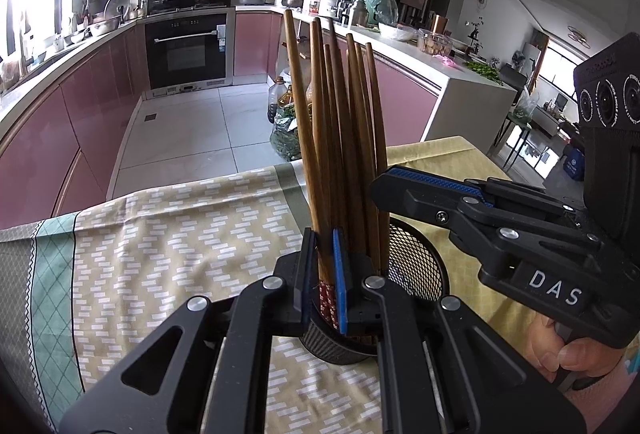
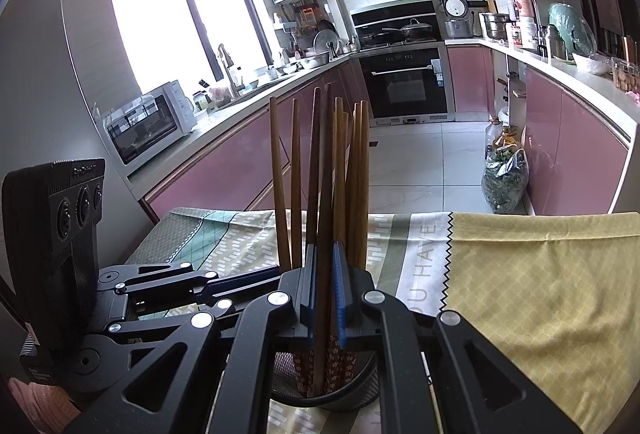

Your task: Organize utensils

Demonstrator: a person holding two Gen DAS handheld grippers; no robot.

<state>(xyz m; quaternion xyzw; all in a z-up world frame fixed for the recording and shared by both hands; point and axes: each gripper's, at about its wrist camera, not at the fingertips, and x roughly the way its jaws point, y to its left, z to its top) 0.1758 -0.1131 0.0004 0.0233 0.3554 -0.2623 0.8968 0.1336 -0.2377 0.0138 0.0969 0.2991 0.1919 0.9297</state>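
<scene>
Several brown wooden chopsticks (image 1: 340,106) stand upright, fanned out, in a black mesh holder (image 1: 416,258) on the table. My left gripper (image 1: 324,274) is shut on chopsticks just above the holder's rim, where their red patterned ends show between the blue pads. My right gripper (image 1: 380,186) comes in from the right and meets the bundle higher up. In the right wrist view, the right gripper (image 2: 325,274) is shut on one chopstick (image 2: 320,162) above the holder (image 2: 360,390). The left gripper (image 2: 272,272) reaches the bundle from the left.
The table carries a patterned green and beige cloth (image 1: 180,234) with a yellow cloth (image 2: 540,294) on its right part. Past the far table edge lies the kitchen floor, with bags and a bottle (image 2: 504,178). A hand (image 1: 556,346) holds the right gripper's grip.
</scene>
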